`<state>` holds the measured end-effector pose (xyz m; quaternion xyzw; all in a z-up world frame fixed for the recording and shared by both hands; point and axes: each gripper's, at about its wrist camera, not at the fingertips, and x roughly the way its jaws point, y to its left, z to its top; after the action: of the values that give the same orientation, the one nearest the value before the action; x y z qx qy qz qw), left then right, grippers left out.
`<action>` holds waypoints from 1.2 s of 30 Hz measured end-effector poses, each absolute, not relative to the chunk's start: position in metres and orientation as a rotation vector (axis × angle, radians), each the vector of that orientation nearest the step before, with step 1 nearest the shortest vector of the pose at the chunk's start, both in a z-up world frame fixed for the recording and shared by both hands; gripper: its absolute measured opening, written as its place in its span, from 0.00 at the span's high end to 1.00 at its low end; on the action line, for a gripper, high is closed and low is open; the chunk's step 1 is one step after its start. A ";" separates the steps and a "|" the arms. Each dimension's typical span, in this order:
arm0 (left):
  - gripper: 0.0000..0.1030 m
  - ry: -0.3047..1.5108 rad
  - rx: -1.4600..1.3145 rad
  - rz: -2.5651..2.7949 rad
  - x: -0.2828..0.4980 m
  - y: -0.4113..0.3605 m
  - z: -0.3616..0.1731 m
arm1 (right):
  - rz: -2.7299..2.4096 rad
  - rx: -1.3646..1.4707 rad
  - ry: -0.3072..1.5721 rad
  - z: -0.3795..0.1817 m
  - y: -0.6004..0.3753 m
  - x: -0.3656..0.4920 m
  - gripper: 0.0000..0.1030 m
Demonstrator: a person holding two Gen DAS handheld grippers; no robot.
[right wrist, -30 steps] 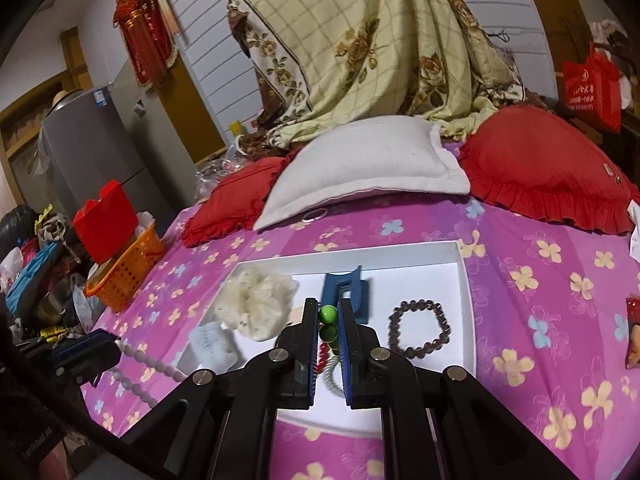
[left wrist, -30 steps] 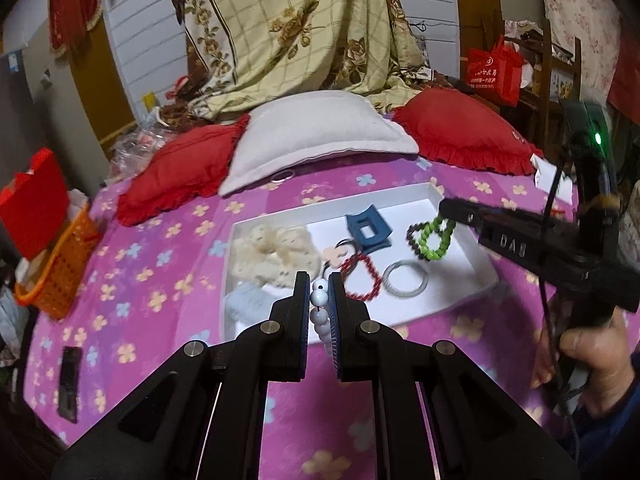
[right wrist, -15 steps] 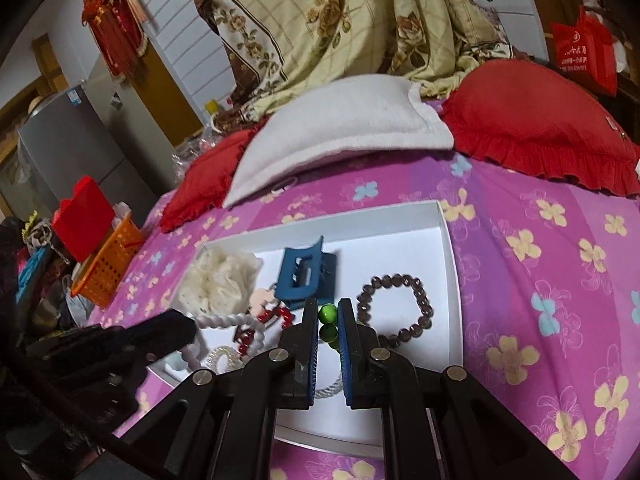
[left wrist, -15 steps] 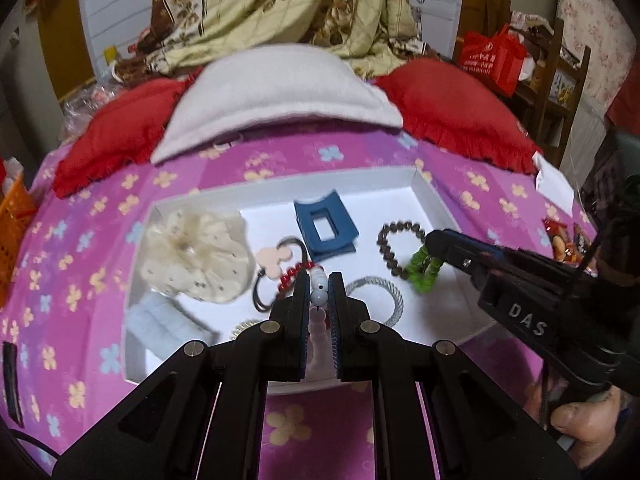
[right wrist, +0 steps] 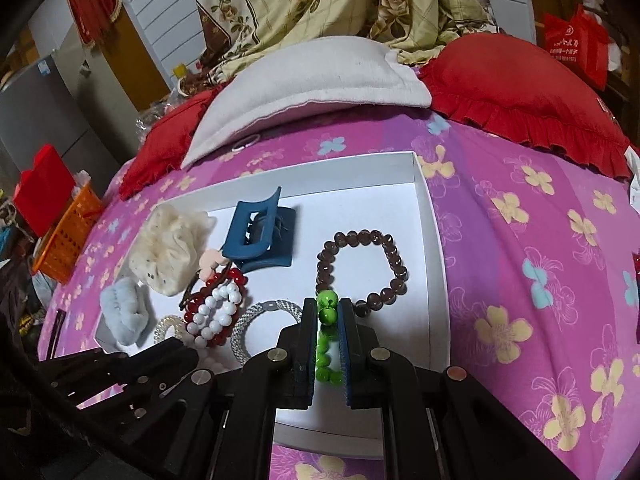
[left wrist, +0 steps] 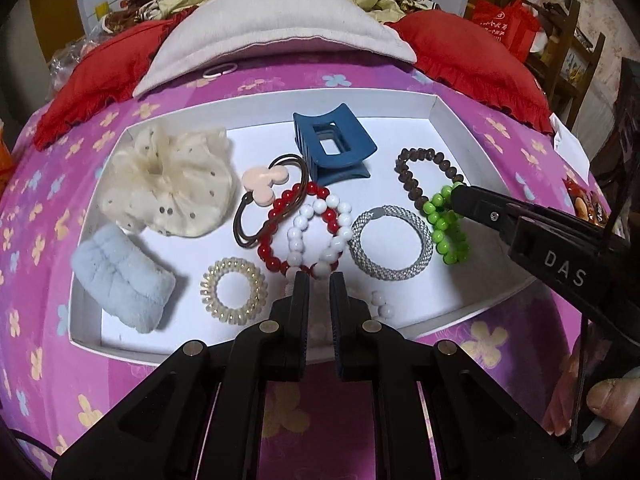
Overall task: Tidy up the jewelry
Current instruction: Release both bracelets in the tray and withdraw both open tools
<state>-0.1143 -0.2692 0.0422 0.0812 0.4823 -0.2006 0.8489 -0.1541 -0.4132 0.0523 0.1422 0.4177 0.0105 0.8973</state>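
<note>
White tray (left wrist: pixel 460 128) sits on a pink flowered bedspread (left wrist: pixel 60 184), filling the middle of both views.

Left gripper (left wrist: pixel 319 280) at bottom centre of the left view: jaws parted with a clear gap, nothing pinched between the tips. White bead bracelet (left wrist: pixel 316 232) lies just ahead of the tips in the tray centre, draped over the red bead bracelet (left wrist: pixel 280 216). A few loose white beads (left wrist: pixel 380 306) lie just right of the right finger.

Right gripper (right wrist: pixel 327 306) at bottom centre of the right view: jaws closed on the green bead bracelet (right wrist: pixel 326 340), beads squeezed between the pads; the strand hangs down to the tray floor. In the left view the same bracelet (left wrist: pixel 446 224) is at the right side of the tray, under the tip of the right gripper (left wrist: pixel 460 196), just beside the silver bangle (left wrist: pixel 392 242) and touching the brown bead bracelet (left wrist: pixel 424 176).

Other tray contents, left view: blue hair claw (left wrist: pixel 332 148) upper centre; cream scrunchie (left wrist: pixel 168 180) upper left; light-blue fluffy scrunchie (left wrist: pixel 120 276) lower left; clear spiral hair tie (left wrist: pixel 233 290) lower centre-left; brown hair tie with pink mouse-shaped charm (left wrist: pixel 262 184) left of centre, overlapping the red bracelet.

Behind the tray, across the top of the frame: white pillow (left wrist: pixel 272 36) with red pillows (left wrist: pixel 472 56) on either side.
</note>
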 end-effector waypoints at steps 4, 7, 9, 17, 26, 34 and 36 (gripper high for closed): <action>0.69 0.998 0.157 -0.430 -0.120 -0.265 0.049 | 0.010 0.319 0.853 0.053 -0.417 -0.157 0.71; 0.65 0.959 0.169 -0.431 -0.130 -0.261 0.059 | 0.010 0.325 0.832 0.057 -0.417 -0.160 0.69; 0.65 0.935 0.192 -0.423 -0.137 -0.260 0.065 | 0.010 0.325 0.819 0.060 -0.416 -0.162 0.69; 0.55 0.834 0.257 -0.330 -0.163 -0.247 0.086 | 0.011 0.311 0.793 0.063 -0.409 -0.168 0.69; 0.54 0.795 0.259 -0.216 -0.175 -0.221 0.100 | 0.107 0.190 0.838 0.046 -0.354 -0.168 0.66; 0.54 0.768 0.215 -0.138 -0.187 -0.188 0.114 | 0.114 0.045 0.838 0.032 -0.316 -0.168 0.66; 0.54 0.761 0.205 -0.126 -0.189 -0.181 0.118 | 0.123 0.080 0.843 0.030 -0.321 -0.167 0.65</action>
<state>-0.1893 -0.1810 0.1177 0.0996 0.3703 -0.0613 0.9215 -0.1673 -0.3211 0.0304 0.0388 0.4089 0.0596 0.9098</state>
